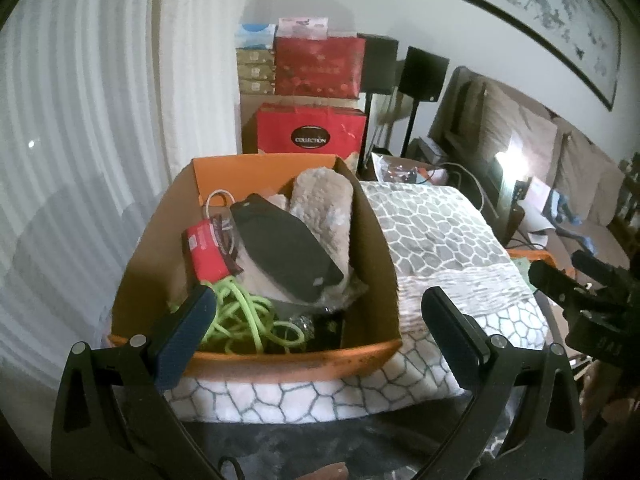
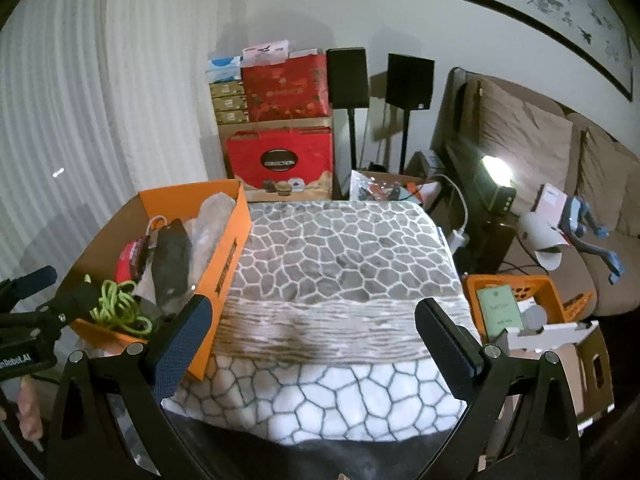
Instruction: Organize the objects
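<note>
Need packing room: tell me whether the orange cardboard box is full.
Nearly full: orange cardboard box holds green coiled cord, black pouch, fluffy beige fabric.

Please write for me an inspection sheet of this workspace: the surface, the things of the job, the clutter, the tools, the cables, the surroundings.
Surface: folded grey-and-white pebble-pattern plush blanket covers it.
Job's things: open orange cardboard box rests on the blanket's left side; inside lie a coiled lime-green cord, a flat black pouch, a red packet and a beige fluffy fabric item.
Clutter: orange plastic crate with a pale green booklet, right of the blanket.
Tools: left tool open, empty, at the box's near rim; right tool open, empty, over the blanket.
Cables: white cable behind the blanket.
Surroundings: stacked red gift boxes, two black speakers on stands, brown sofa, white curtain.
</note>
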`<state>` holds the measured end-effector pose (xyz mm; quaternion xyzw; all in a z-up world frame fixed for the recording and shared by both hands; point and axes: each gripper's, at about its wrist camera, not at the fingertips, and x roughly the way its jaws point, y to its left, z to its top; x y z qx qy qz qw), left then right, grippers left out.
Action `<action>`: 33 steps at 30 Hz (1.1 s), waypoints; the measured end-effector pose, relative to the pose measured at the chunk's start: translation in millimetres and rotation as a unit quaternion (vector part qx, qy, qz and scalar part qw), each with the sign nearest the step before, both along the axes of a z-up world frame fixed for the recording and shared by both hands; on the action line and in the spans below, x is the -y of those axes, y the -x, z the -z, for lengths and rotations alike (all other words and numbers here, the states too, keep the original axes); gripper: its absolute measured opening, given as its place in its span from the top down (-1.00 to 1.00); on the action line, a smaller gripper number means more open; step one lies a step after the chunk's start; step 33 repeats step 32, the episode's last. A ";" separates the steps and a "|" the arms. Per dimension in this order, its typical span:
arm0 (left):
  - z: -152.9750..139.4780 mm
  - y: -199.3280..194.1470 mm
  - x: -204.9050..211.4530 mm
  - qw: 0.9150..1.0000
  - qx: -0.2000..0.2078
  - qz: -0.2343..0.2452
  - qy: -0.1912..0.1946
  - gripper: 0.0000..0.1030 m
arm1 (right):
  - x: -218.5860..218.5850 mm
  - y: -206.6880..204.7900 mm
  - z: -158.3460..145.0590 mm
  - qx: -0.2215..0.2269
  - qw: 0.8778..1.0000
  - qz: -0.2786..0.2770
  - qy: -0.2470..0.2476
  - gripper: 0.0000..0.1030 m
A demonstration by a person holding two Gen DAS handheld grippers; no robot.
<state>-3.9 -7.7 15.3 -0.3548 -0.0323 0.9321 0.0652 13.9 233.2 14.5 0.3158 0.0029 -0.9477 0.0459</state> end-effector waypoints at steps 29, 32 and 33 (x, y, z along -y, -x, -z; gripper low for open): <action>8.6 -27.0 -6.9 1.000 0.005 -0.005 0.020 -0.99 | -4.1 -27.9 11.6 -0.006 1.000 0.017 -0.014 -0.99; 7.7 -27.0 -6.8 1.000 0.006 -0.006 0.021 -0.99 | -3.7 -26.8 12.8 -0.004 1.000 0.015 -0.014 -0.99; 7.7 -27.0 -6.8 1.000 0.006 -0.006 0.021 -0.99 | -3.7 -26.8 12.8 -0.004 1.000 0.015 -0.014 -0.99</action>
